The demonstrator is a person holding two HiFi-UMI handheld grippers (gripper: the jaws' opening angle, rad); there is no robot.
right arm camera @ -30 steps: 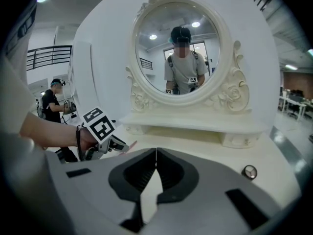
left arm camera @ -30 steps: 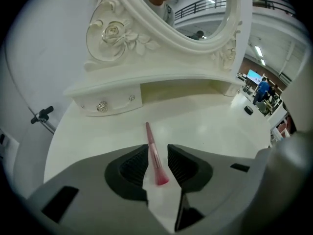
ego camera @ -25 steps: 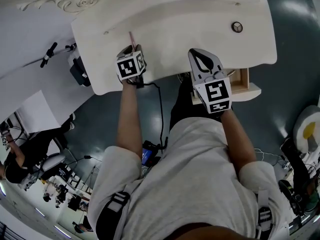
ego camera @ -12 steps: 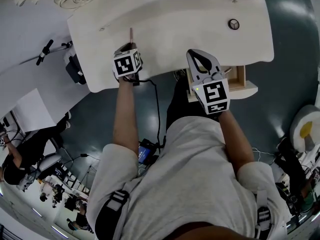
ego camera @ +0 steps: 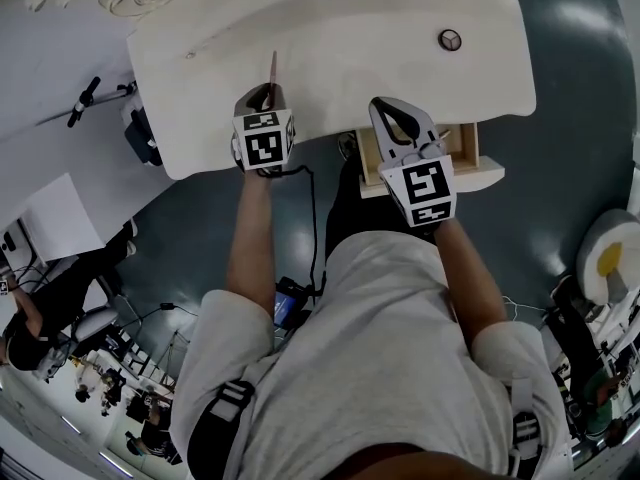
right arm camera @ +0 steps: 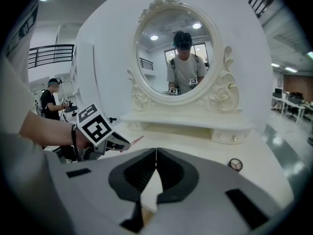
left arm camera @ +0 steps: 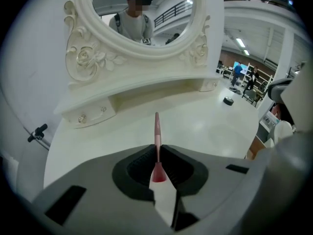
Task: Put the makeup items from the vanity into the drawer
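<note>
Nearest the person, the drawer [ego camera: 468,150] was seen pulled out from under the table's [ego camera: 340,28] front edge, evidently left open to receive the items. Most of its inside was hidden by the right hand-held gripper [ego camera: 396,110], so what lay in it could not be told. That right hand-held gripper [right arm camera: 155,155] was held over the drawer with its jaws clenched together and nothing between them, probably parked there to keep out of the way.

Just beyond, over the table's front edge, the left hand-held gripper [ego camera: 267,96] was found grasping a pink makeup pencil [left arm camera: 157,131]. Its jaws had just been closed, and the pencil's lower end was pinched between the pads. The pencil [ego camera: 273,68] was pointed away from the gripper toward the back of the table, and it appeared to be raised clear of the top. A grip at the very end was likely forced by how the slim pencil lay; it could let the pencil swing or slip during the carry to the drawer.

Farther off to the right, a round compact [ego camera: 449,39] was left on the table, well apart from both grippers. At the back, the oval mirror [right arm camera: 178,58] was seen upright.
</note>
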